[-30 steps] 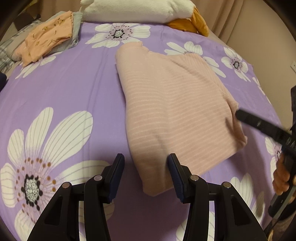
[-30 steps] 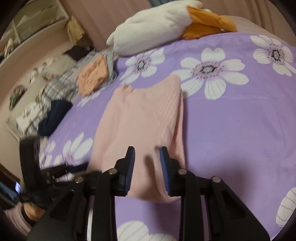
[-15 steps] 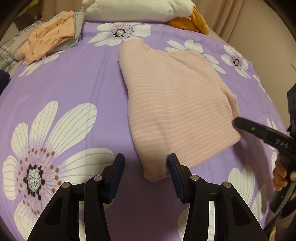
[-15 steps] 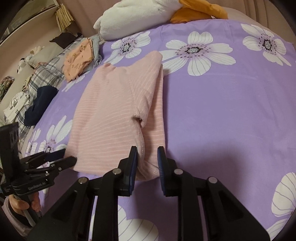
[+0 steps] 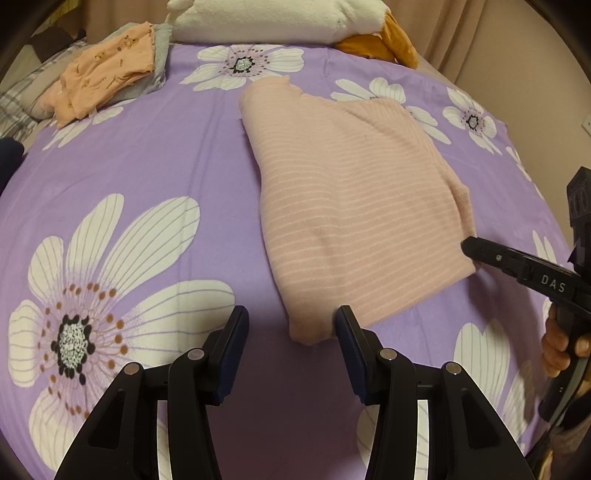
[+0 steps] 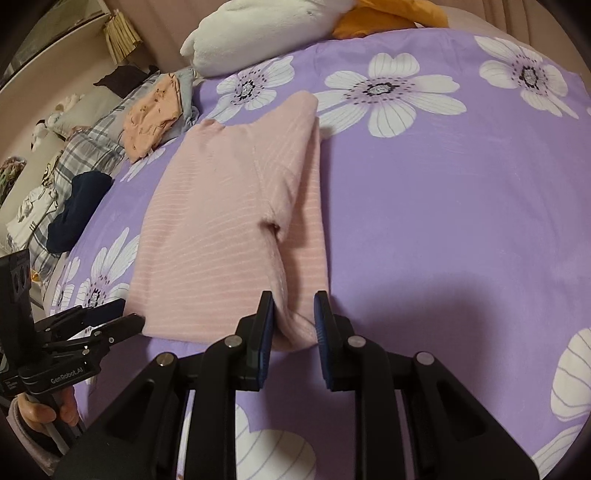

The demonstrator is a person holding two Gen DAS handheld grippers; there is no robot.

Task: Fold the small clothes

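Note:
A pink striped knit top (image 5: 354, 206) lies folded lengthwise on the purple flowered bedsheet (image 5: 147, 155), one sleeve laid over its right side (image 6: 291, 206). My left gripper (image 5: 291, 332) is open, and the top's near left corner lies loosely between its fingers. In the right wrist view the left gripper (image 6: 133, 315) shows at that same corner. My right gripper (image 6: 293, 321) is shut on the near right corner, where thick cloth fills the gap between the pads. From the left wrist view, only one finger of the right gripper (image 5: 471, 249) shows at the top's right edge.
An orange printed garment (image 5: 107, 77) lies on grey clothes at the back left. A white and orange plush (image 5: 280, 18) sits at the head of the bed. Plaid bedding (image 6: 85, 151) and a dark navy garment (image 6: 77, 206) lie off the left side. A hand (image 5: 561, 343) holds the right gripper.
The right gripper dropped to the top's near right corner and its jaws narrowed onto the cloth. The left gripper stayed open, with the near left corner now less deep between its fingers.

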